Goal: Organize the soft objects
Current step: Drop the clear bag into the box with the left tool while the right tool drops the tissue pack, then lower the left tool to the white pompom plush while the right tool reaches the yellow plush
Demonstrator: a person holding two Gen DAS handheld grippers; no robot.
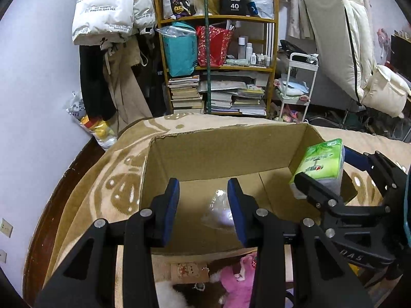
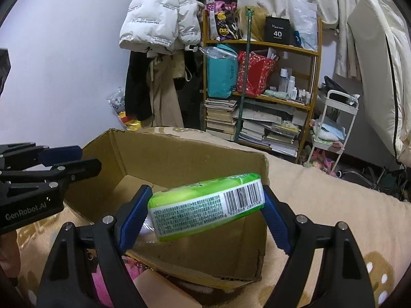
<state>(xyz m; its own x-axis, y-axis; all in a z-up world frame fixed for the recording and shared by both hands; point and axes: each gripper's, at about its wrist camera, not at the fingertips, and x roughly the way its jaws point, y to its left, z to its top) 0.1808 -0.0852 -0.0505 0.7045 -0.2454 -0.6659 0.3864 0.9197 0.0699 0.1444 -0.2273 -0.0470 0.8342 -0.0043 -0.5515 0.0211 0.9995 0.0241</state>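
Note:
An open cardboard box [image 1: 213, 154] [image 2: 179, 159] stands on a beige blanket. My right gripper [image 2: 205, 210] is shut on a green tissue pack [image 2: 205, 205] and holds it over the box's right side; the pack also shows in the left wrist view [image 1: 321, 166]. My left gripper [image 1: 203, 205] is open and empty above the box's near wall. A clear plastic item [image 1: 221, 210] lies on the box floor. A pink plush toy [image 1: 236, 282] lies on the blanket in front of the box.
A beige patterned blanket [image 1: 102, 192] covers the bed. A wooden shelf [image 1: 218, 64] with books and bags stands behind. A white cart [image 1: 295, 89] is to its right. Coats [image 1: 108, 25] hang on the left wall.

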